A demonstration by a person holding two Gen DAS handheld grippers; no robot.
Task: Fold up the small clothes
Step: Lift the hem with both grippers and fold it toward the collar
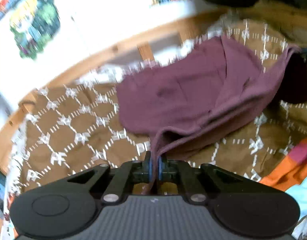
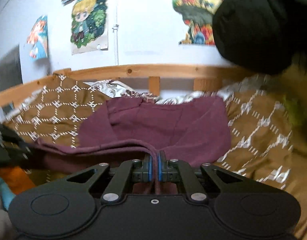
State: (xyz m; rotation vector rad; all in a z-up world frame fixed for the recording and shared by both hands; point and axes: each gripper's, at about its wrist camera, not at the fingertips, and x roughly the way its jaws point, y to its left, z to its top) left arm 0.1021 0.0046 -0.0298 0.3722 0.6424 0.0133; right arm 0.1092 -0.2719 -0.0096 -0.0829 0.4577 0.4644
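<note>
my left tool (image 1: 155, 167) is clamped on an edge of the maroon garment (image 1: 173, 100); the hem runs straight between its blue pads (image 1: 150, 168), and the cloth rises from there and spreads out ahead of me. my right tool (image 2: 155, 169) grips the same maroon garment (image 2: 163, 124) too, with a rolled hem pinched between its blue pads (image 2: 150, 170). between the two grips the near edge of the cloth is lifted and stretched sideways, while the far part lies on the brown bedspread (image 1: 69, 124) with its white diamond pattern. in the right view the garment sits in the middle of the bed, the brown bedspread (image 2: 259, 128) showing on both sides of it, and a fold or seam crosses the upper left part of the cloth. past the garment, on the far side, runs the wooden bed rail (image 2: 153, 71), and behind it the pale wall carries several cartoon posters (image 2: 89, 20). a dark, blurred black mass (image 2: 259, 24) fills the upper right of that view; i cannot tell what it is. at the near right in the left view lies some orange and pink fabric (image 1: 289, 168), beside a patch of light blue. the left view is smeared, so fine detail there is hard to read.
</note>
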